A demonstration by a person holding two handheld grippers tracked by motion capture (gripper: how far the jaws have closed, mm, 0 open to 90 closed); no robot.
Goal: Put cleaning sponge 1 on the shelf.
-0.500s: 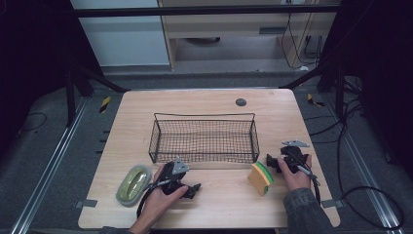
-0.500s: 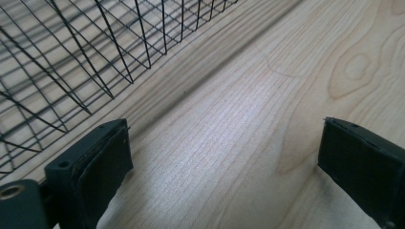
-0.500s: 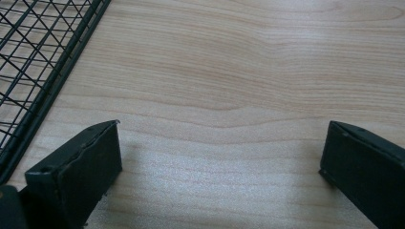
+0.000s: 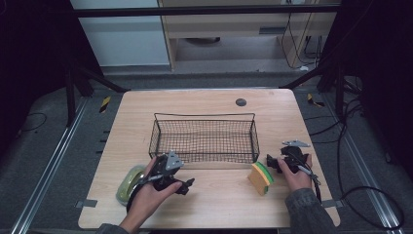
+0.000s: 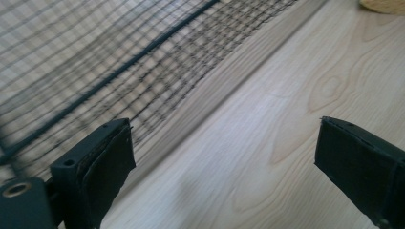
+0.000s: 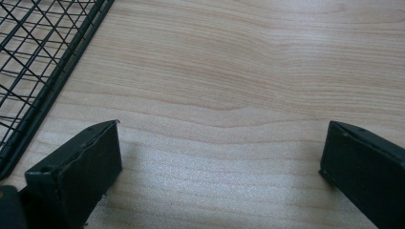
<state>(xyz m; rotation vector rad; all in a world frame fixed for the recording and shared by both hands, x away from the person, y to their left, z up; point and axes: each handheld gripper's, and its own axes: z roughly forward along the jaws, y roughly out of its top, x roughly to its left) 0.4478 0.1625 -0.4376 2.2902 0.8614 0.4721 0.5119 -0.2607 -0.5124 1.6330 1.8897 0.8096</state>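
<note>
A black wire basket [image 4: 204, 118] stands empty in the middle of the wooden table. My left gripper [image 4: 187, 185] is held low in front of the basket's near left corner, open with nothing between its jaws. In the left gripper view, the left gripper [image 5: 224, 126] looks along the basket's mesh wall [image 5: 119, 71]. My right gripper [image 4: 271, 163] sits open just right of the basket's near right corner. A yellow sponge with a green face [image 4: 260, 177] stands on edge just in front of it. The right gripper [image 6: 224, 126] faces bare table beside the basket's corner [image 6: 43, 62].
A pale green oval object [image 4: 127, 183] lies near the table's front left edge, behind the left hand. A small dark round disc [image 4: 240, 102] sits in the tabletop at the back. Bare wood stretches between the two hands, and a yellow edge [image 5: 382, 5] shows far off.
</note>
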